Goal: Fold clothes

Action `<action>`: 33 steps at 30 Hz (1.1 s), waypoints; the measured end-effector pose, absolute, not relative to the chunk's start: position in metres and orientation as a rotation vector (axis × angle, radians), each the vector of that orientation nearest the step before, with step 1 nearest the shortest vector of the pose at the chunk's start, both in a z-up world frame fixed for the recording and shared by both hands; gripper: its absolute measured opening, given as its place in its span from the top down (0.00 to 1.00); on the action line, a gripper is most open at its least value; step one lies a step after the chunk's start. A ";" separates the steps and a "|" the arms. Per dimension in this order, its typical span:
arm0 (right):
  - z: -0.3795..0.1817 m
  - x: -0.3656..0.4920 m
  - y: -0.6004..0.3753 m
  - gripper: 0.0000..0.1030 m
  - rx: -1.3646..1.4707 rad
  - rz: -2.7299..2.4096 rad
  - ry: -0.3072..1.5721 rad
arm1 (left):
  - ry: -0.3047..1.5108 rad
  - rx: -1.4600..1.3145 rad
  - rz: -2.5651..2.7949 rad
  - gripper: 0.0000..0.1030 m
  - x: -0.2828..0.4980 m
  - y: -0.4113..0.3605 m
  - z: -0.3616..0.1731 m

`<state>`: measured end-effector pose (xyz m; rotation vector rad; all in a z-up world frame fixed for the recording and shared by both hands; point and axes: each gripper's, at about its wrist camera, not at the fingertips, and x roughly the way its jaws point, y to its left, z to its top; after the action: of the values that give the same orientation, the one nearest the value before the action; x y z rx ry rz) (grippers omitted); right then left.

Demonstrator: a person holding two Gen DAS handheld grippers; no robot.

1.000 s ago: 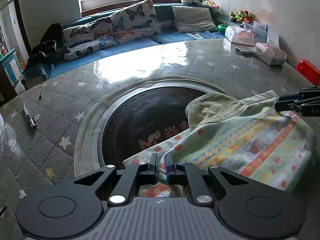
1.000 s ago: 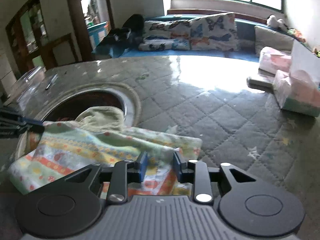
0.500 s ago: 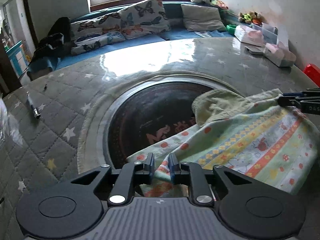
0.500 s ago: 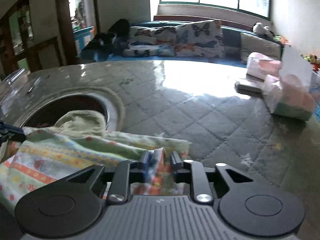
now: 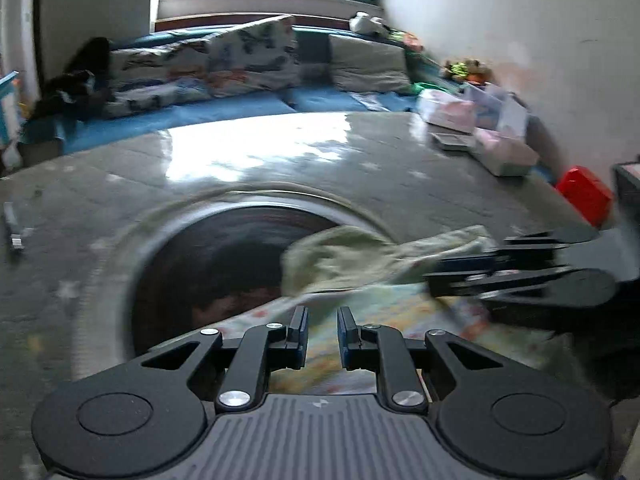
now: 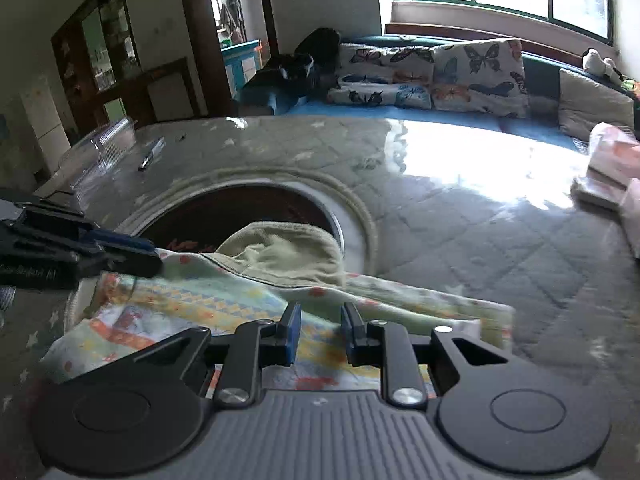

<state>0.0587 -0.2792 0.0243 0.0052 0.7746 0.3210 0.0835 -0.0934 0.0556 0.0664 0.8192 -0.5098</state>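
Note:
A patterned child's garment (image 6: 224, 304) with a pale green collar part (image 6: 280, 252) lies folded over on the quilted table, partly over the dark round inset (image 6: 240, 212). It also shows, blurred, in the left wrist view (image 5: 392, 308). My left gripper (image 5: 322, 322) is open above the garment's near edge, holding nothing. My right gripper (image 6: 320, 316) is open above the garment's other edge, holding nothing. The right gripper shows at the right in the left wrist view (image 5: 436, 276). The left gripper shows at the left in the right wrist view (image 6: 152, 256).
A pen (image 6: 150, 154) and a clear plastic container (image 6: 100, 148) lie at the table's far left. Pink tissue packs and boxes (image 5: 500, 148) and a red box (image 5: 584, 194) stand at the right. A bench with butterfly cushions (image 6: 432, 72) runs behind the table.
Both grippers have let go of the garment's edge and opened. Both have lifted and drawn closer together over the cloth. The garment now lies folded on the table.

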 end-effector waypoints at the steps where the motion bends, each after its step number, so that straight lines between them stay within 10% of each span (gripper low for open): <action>1: 0.021 0.062 -0.277 0.79 0.005 0.319 0.778 | 0.823 0.067 -0.518 0.83 0.085 -0.099 0.053; 33: 0.026 -0.041 -0.222 0.79 -0.146 0.457 0.720 | 0.759 0.045 -0.532 0.80 -0.014 -0.096 0.031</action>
<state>-0.0412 -0.2223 0.0262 -0.1462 0.7205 0.4574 -0.0144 -0.0960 0.0306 0.0454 0.7586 -0.5323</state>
